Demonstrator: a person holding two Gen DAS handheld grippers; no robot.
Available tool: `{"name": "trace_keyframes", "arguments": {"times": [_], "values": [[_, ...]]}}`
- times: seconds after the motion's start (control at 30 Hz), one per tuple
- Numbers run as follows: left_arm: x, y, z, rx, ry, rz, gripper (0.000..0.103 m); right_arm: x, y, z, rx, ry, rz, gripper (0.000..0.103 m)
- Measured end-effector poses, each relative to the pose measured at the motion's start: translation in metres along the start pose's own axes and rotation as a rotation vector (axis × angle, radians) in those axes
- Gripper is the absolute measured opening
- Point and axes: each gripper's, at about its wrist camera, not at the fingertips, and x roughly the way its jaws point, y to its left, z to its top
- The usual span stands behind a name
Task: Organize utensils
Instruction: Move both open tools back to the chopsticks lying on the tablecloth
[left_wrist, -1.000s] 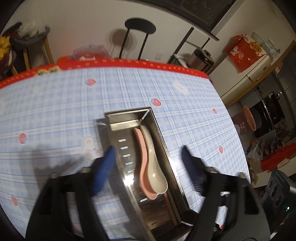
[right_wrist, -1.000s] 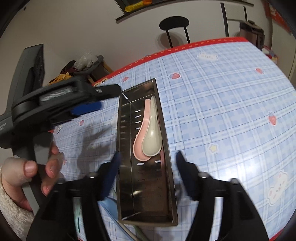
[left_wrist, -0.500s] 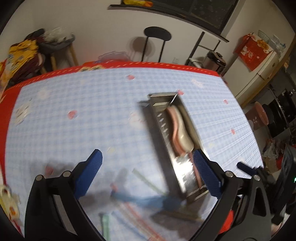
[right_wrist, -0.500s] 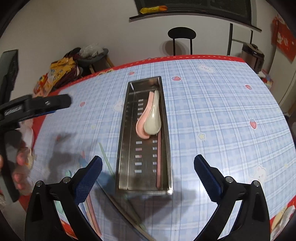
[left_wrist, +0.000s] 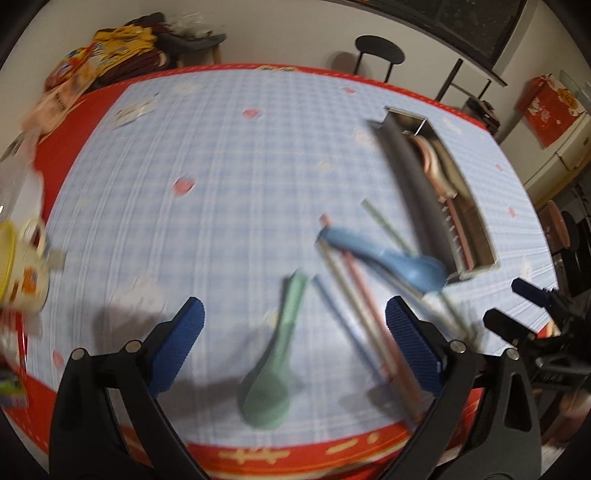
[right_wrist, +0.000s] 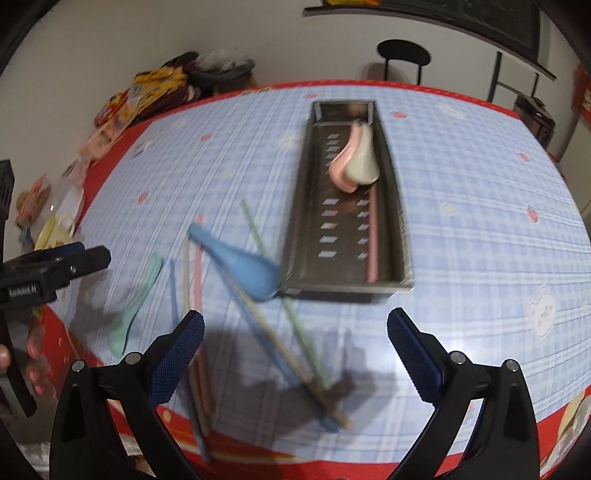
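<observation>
Hovering with jaws spread wide and empty, the left gripper (left_wrist: 293, 345) framed the green spoon (left_wrist: 275, 363) almost exactly between its blue ribbed pads. The spoon lay on the checked tablecloth (left_wrist: 207, 177) with its bowl toward the camera and its handle running away and slightly right, so its long axis ran roughly along the fingers rather than across them. By that reading, the left hand was the nearer one for this spoon, and a wrist turn would probably be needed to pinch across the narrow handle.

The right gripper (right_wrist: 295, 354) was likewise open and held nothing. It pointed at the near end of the steel tray (right_wrist: 400, 236), with crossed chopsticks (right_wrist: 284, 354) lying just ahead of its pads.

Farther out, a blue spoon (left_wrist: 388, 260) rested over several chopsticks, its bowl just beside the tray's near corner. The tray was long, narrow and slotted along its floor; inside lay a pink spoon (right_wrist: 341, 162) nested with a white spoon (right_wrist: 364, 162), and one pink chopstick (right_wrist: 372, 236). The spoons looked smooth, glossy and hard, likely slippery; motion blur hid finer texture.
</observation>
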Motion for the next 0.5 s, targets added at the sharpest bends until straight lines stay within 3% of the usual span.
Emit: {"name": "trace_keyframes", "arguments": {"times": [0.2, 0.43, 0.5], "values": [[0.002, 0.014, -0.042, -0.016, 0.023, 0.022, 0.097, 0.017, 0.018, -0.014, -0.027, 0.058, 0.049, 0.097], [0.0, 0.027, -0.064, -0.056, 0.027, 0.011, 0.097, 0.03, 0.033, -0.012, -0.047, 0.116, 0.093, 0.097], [-0.001, 0.029, -0.066, -0.057, 0.023, 0.01, 0.097, 0.031, 0.034, -0.008, -0.05, 0.108, 0.109, 0.091]]}}
